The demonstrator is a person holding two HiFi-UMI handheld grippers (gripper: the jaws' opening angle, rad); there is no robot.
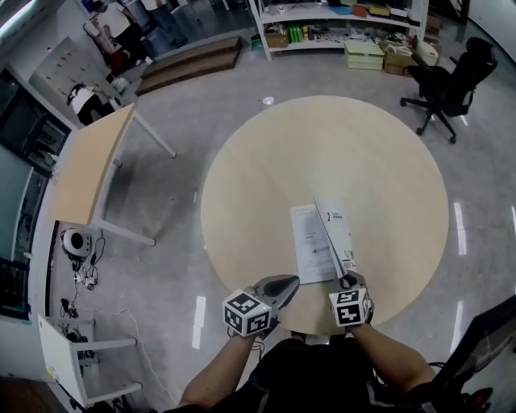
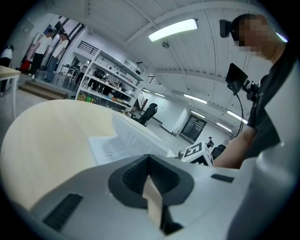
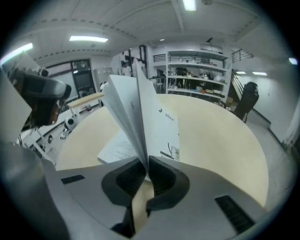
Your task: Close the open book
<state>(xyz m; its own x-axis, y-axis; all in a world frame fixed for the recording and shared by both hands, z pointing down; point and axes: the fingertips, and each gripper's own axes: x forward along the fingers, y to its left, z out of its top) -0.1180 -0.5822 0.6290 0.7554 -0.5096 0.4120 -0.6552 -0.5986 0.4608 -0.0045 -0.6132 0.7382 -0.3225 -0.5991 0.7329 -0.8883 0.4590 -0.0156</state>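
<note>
A thin white book point(image 1: 310, 242) lies on the round wooden table point(image 1: 379, 161) near its front edge. Its left page is flat. Its right half point(image 1: 334, 230) stands lifted almost upright. My right gripper point(image 1: 347, 281) is shut on the near bottom edge of that raised half; in the right gripper view the pages point(image 3: 140, 117) rise straight up out of the gripper point(image 3: 146, 171). My left gripper point(image 1: 289, 282) hovers just left of the book's near corner, shut with nothing in it. From the left gripper point(image 2: 149, 174) the book point(image 2: 131, 138) shows ahead.
A black office chair point(image 1: 451, 77) stands beyond the table at the far right. A rectangular wooden desk point(image 1: 85, 173) is off to the left. Shelves with boxes point(image 1: 339, 24) line the far wall. The person's arms reach in from the bottom edge.
</note>
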